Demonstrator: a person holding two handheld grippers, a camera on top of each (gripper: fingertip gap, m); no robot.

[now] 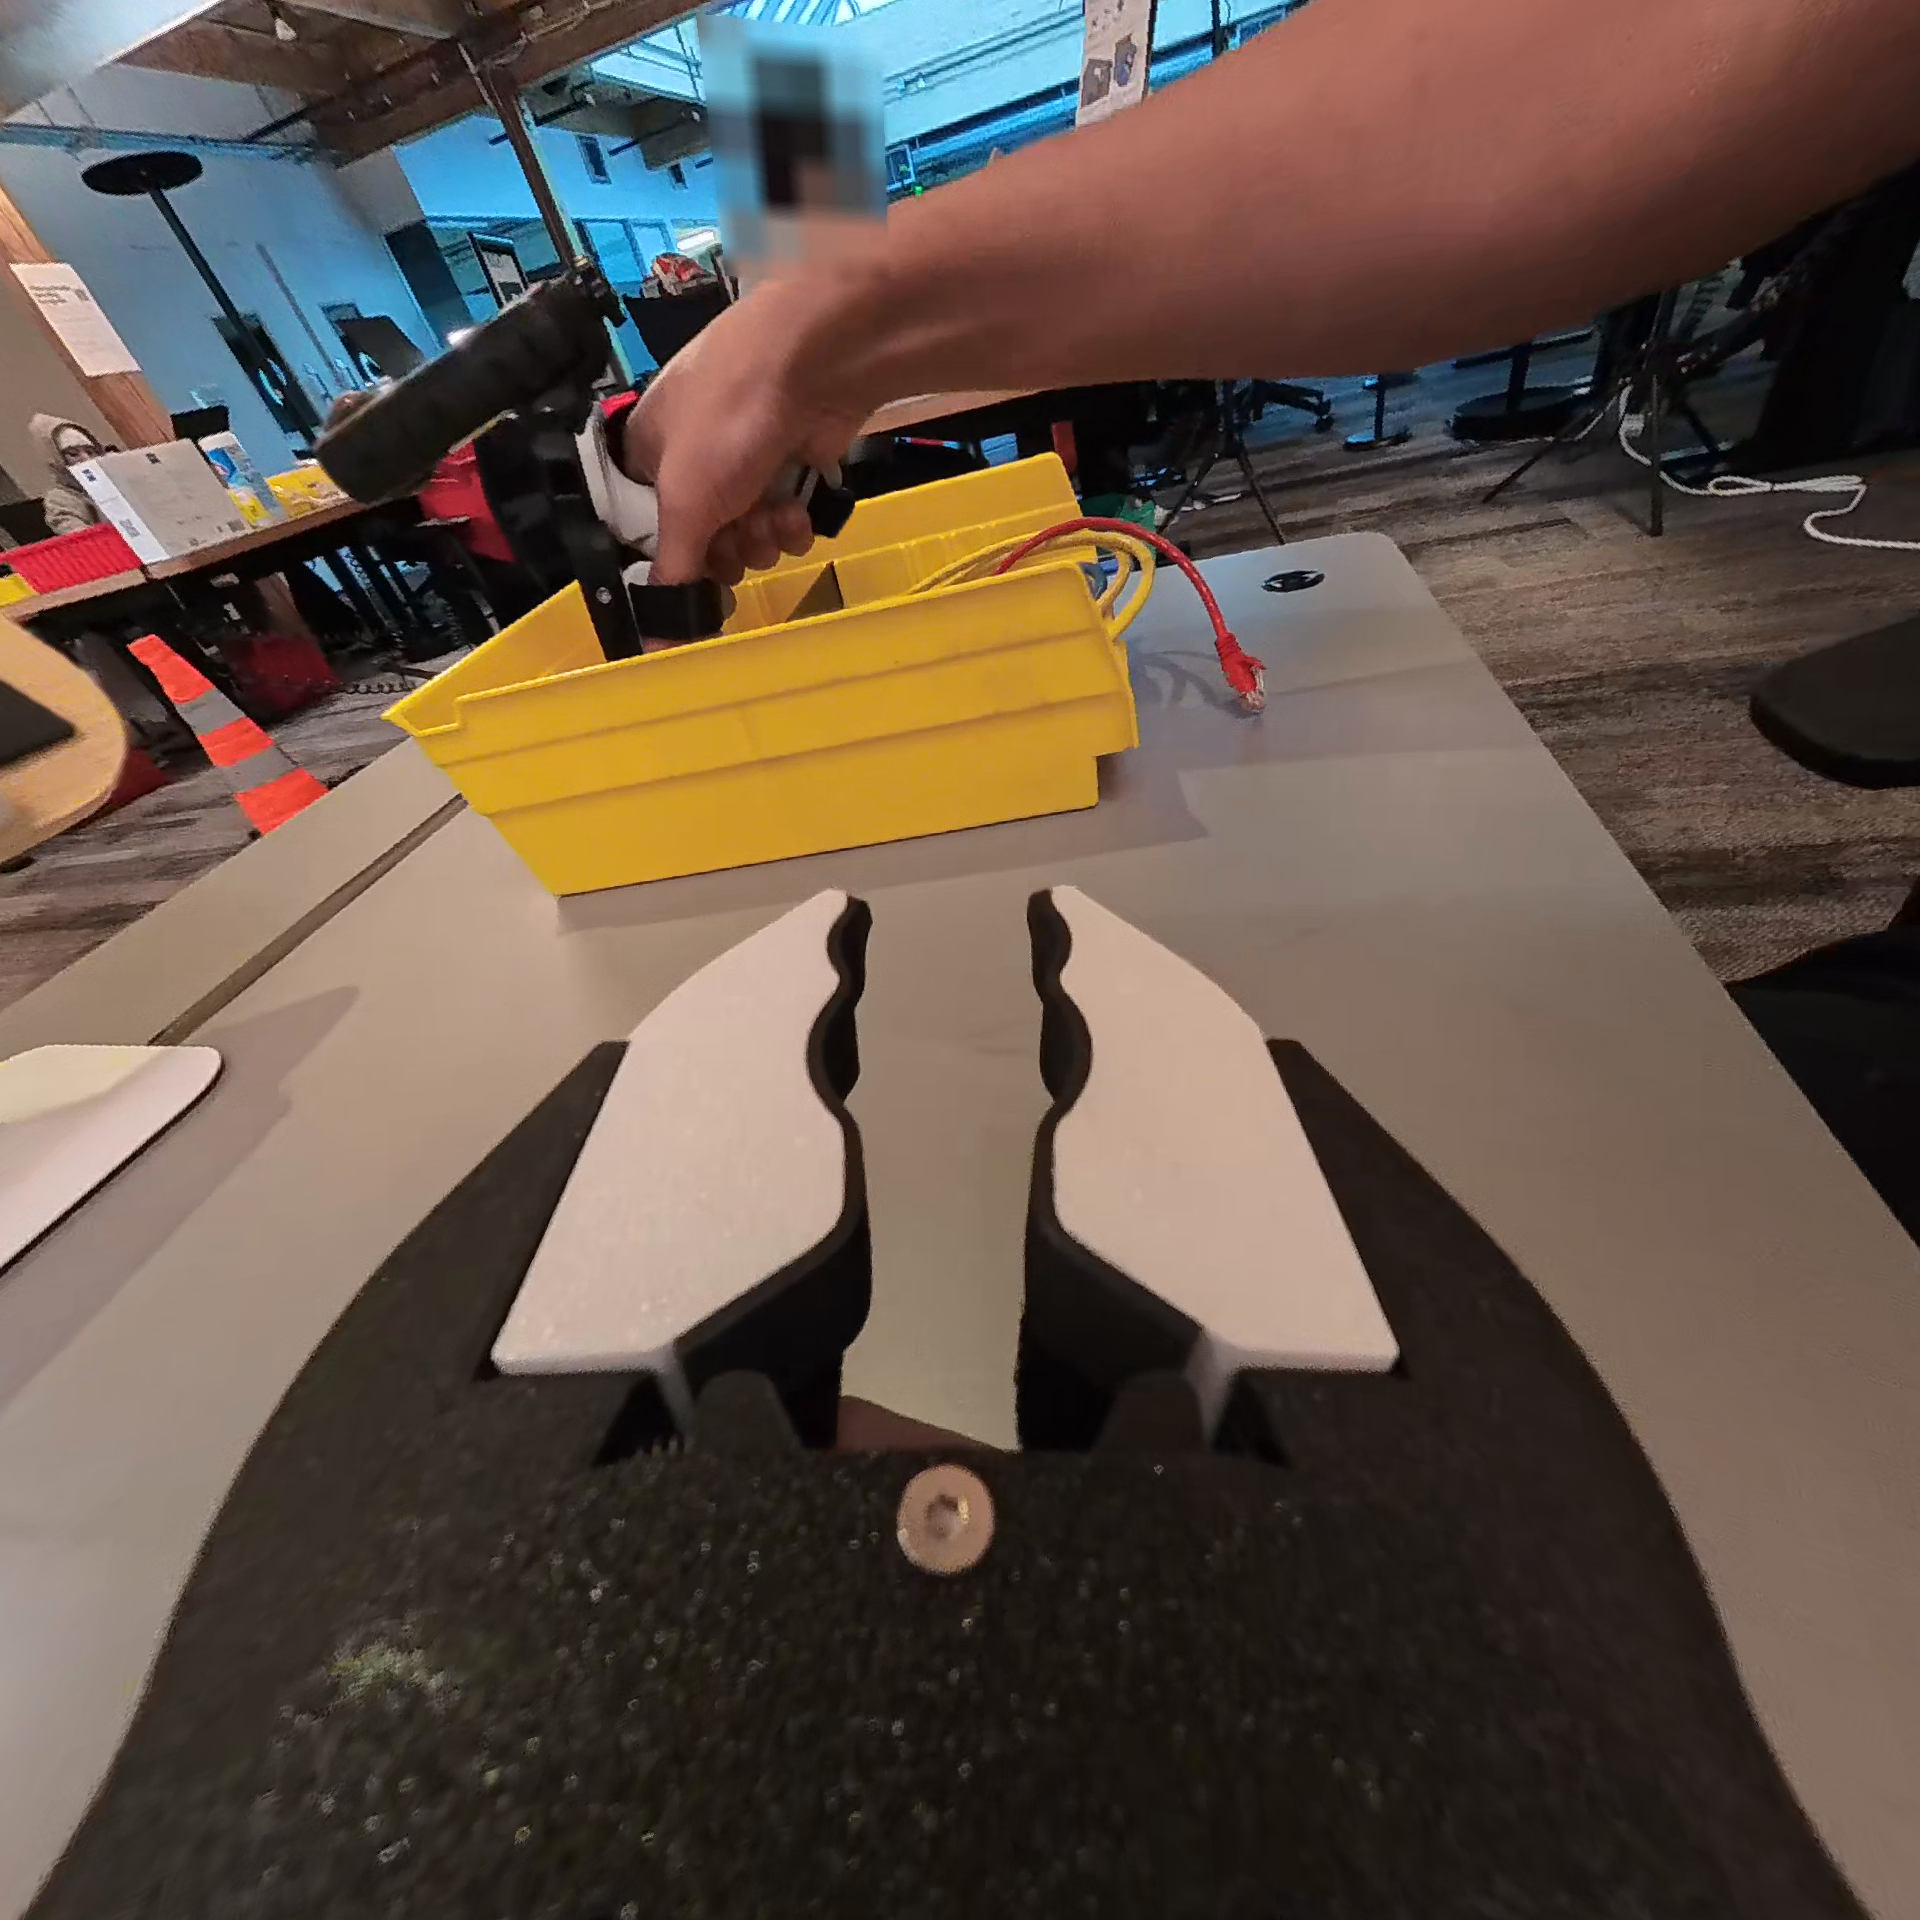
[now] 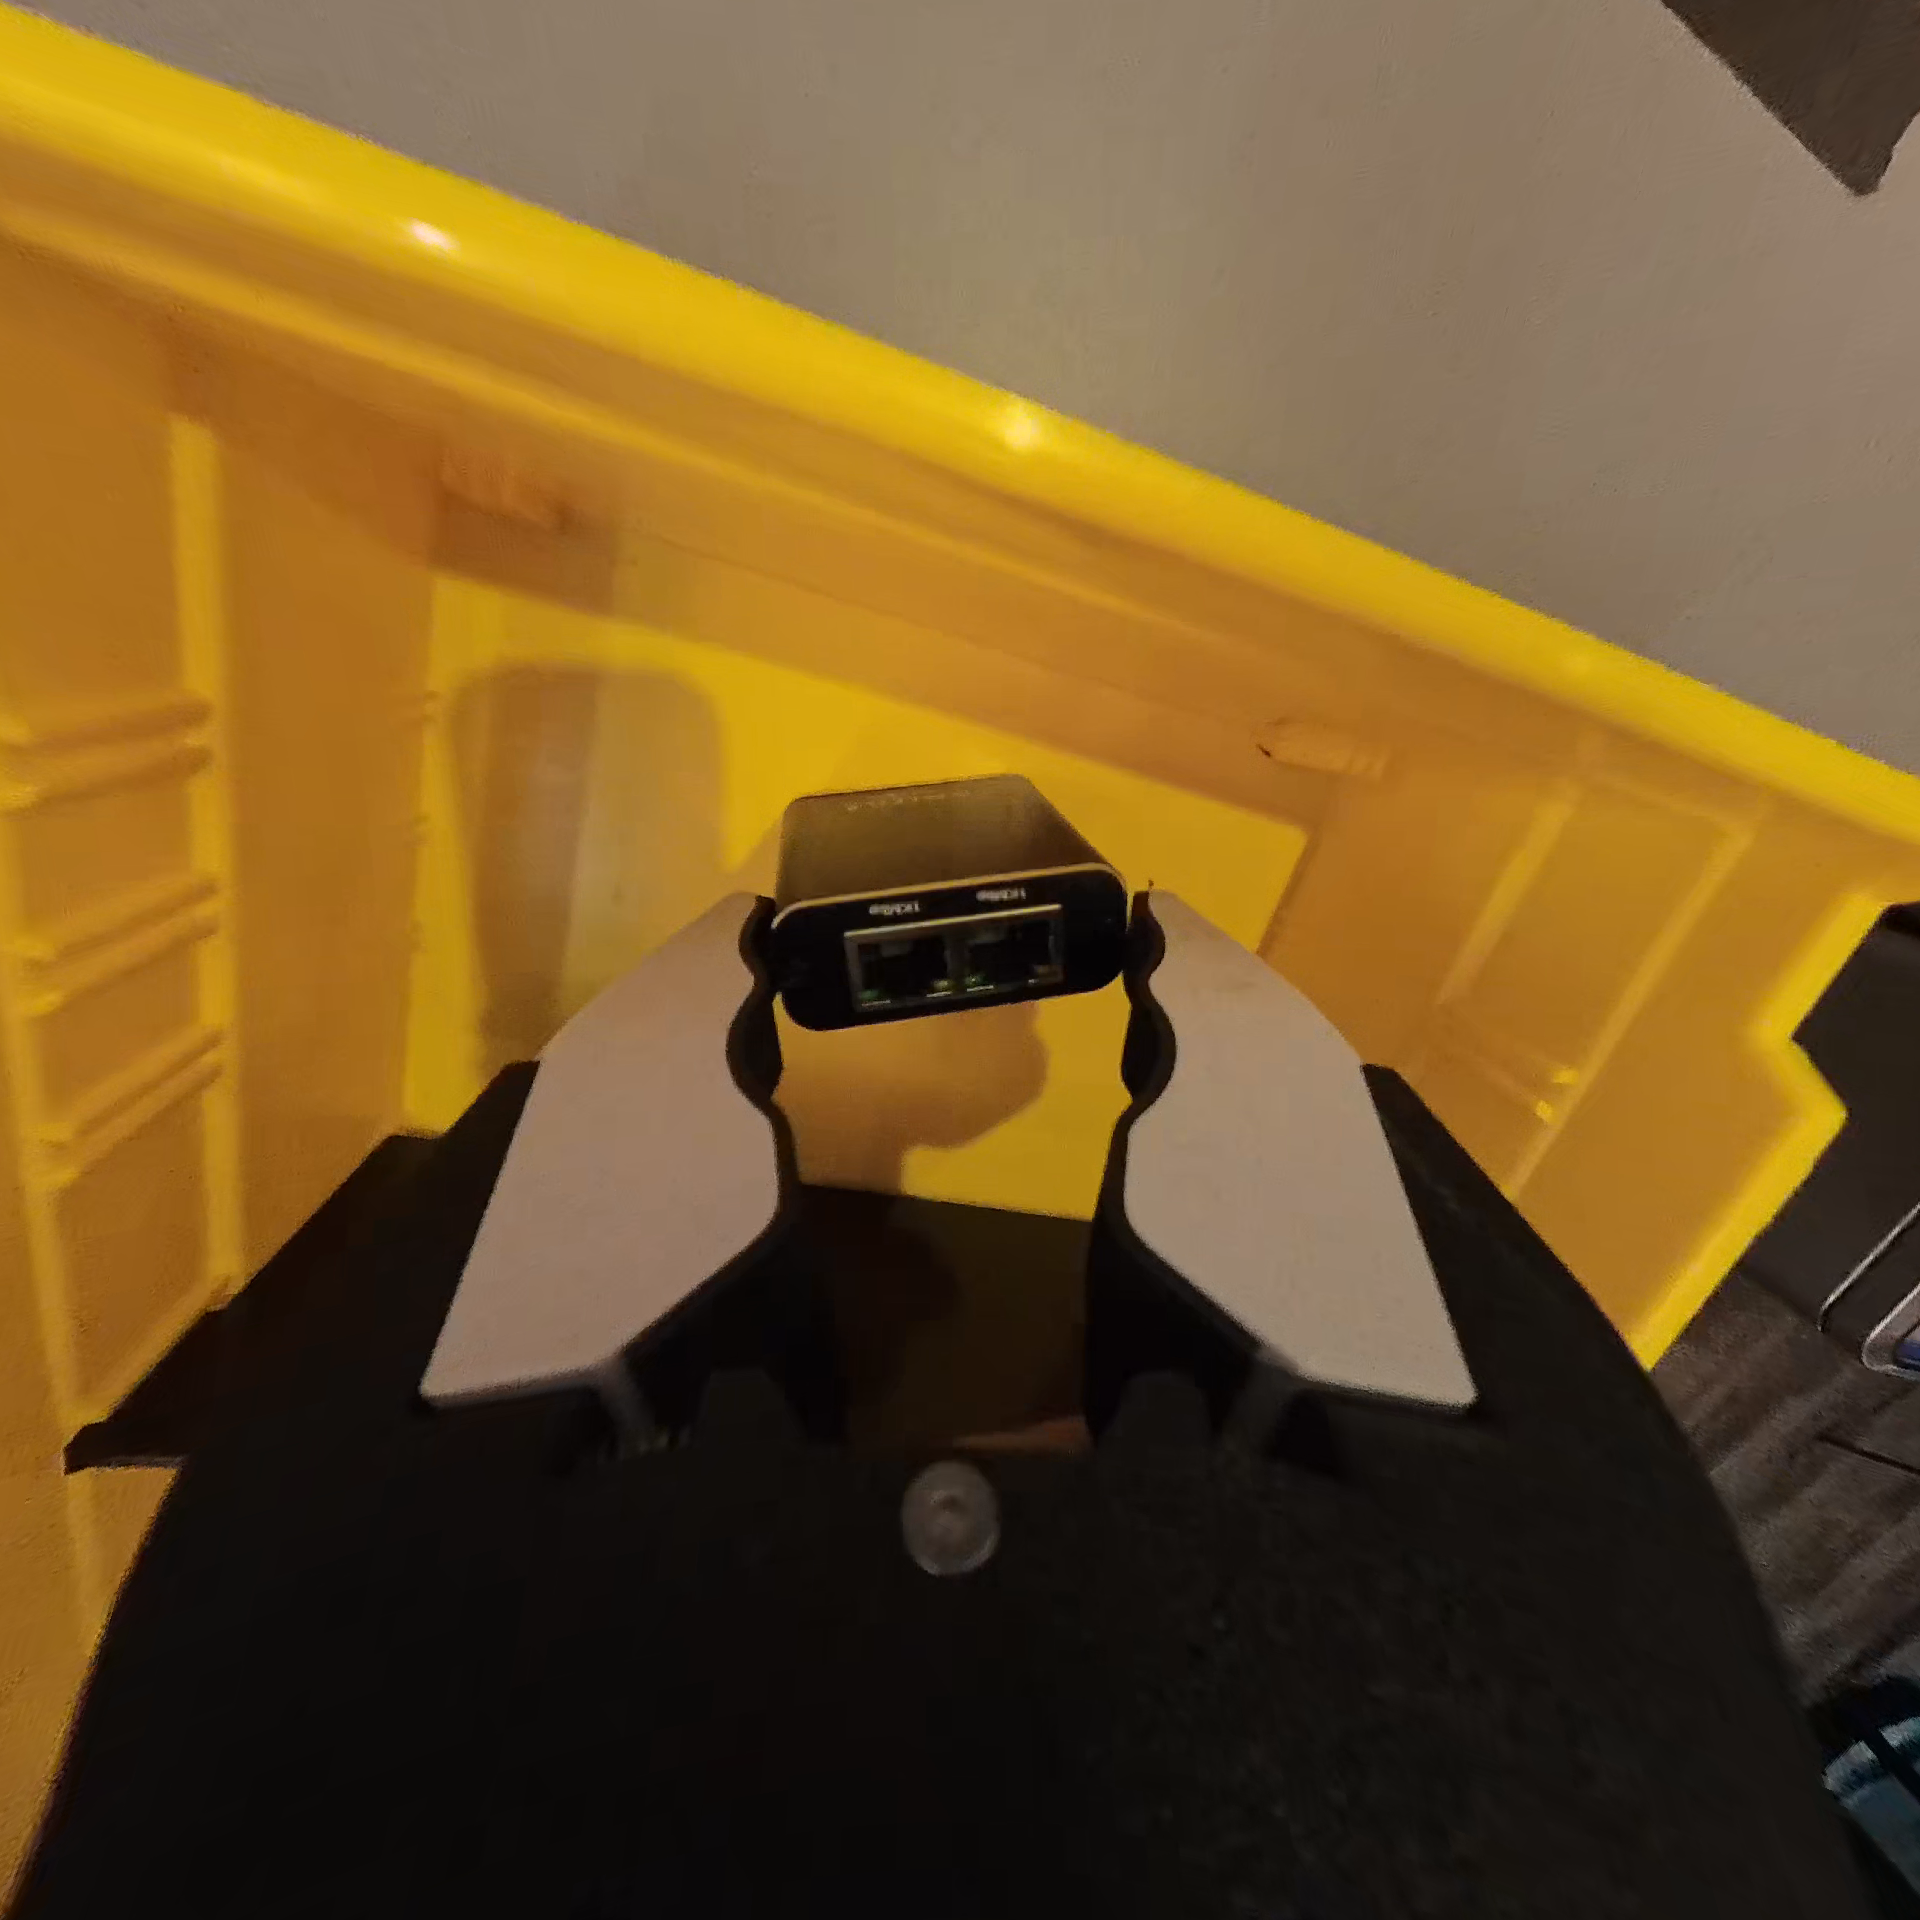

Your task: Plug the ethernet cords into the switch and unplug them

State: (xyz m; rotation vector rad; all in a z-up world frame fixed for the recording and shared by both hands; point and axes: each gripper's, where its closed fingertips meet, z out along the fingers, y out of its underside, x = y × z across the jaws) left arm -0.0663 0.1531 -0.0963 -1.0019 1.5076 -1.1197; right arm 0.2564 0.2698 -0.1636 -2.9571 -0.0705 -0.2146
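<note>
Yellow plastic bin (image 2: 727, 499) surrounds my right gripper (image 2: 948, 940), whose fingertips clamp the black two-port switch (image 2: 940, 914) inside it. Left gripper (image 1: 948, 935) hangs part open, empty, before the bin. I judge retrieval underway; next, lift the switch clear, then fetch the red ethernet cord (image 1: 1195, 582).

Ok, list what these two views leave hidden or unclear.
- Left wrist view: yellow bin wall hides the right gripper's tips and its contents.
- Left wrist view: bin rim hides most of the yellow cords and red cord.
- Right wrist view: switch rear faces away; right gripper contact is blurred.
</note>
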